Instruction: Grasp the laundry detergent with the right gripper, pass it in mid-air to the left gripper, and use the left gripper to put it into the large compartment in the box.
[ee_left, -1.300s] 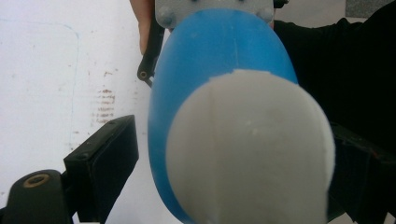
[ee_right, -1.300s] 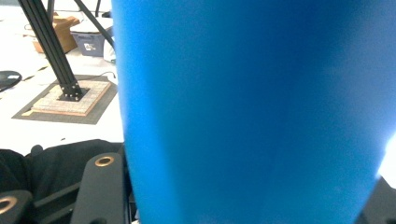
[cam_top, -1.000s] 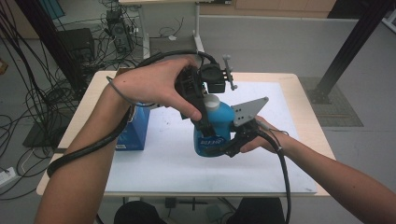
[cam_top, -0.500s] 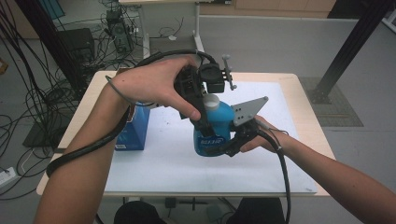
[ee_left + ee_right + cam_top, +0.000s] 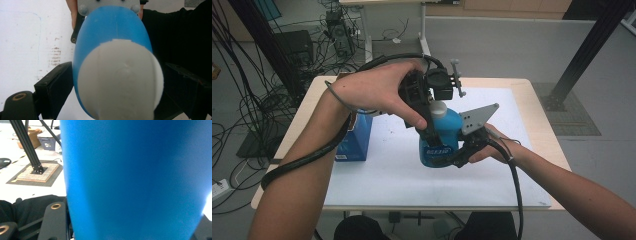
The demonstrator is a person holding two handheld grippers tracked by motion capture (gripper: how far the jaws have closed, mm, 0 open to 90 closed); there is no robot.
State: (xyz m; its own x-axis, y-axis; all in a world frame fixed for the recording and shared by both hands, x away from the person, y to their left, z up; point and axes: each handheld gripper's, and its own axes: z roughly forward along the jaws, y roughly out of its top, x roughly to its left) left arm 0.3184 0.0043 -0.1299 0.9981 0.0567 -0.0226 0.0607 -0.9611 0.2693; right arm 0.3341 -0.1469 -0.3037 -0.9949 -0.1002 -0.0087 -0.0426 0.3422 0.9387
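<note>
Jaws astride white cap [image 5: 120,82], blue bottle [image 5: 443,135] (label unreadable)

The bottle [image 5: 443,137] between the black jaws of the right hand-held gripper [image 5: 452,159] is blue, with a white cap [image 5: 120,80]. The box [image 5: 354,140] left of the left hand-held gripper [image 5: 428,131] is blue; the surface [image 5: 392,175] is white.

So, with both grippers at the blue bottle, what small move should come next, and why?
Probably close the left gripper on the white cap and begin twisting. Its fingers flank the cap, apparently with small gaps, while the right gripper seems to hold the blue bottle upright on the table.
</note>
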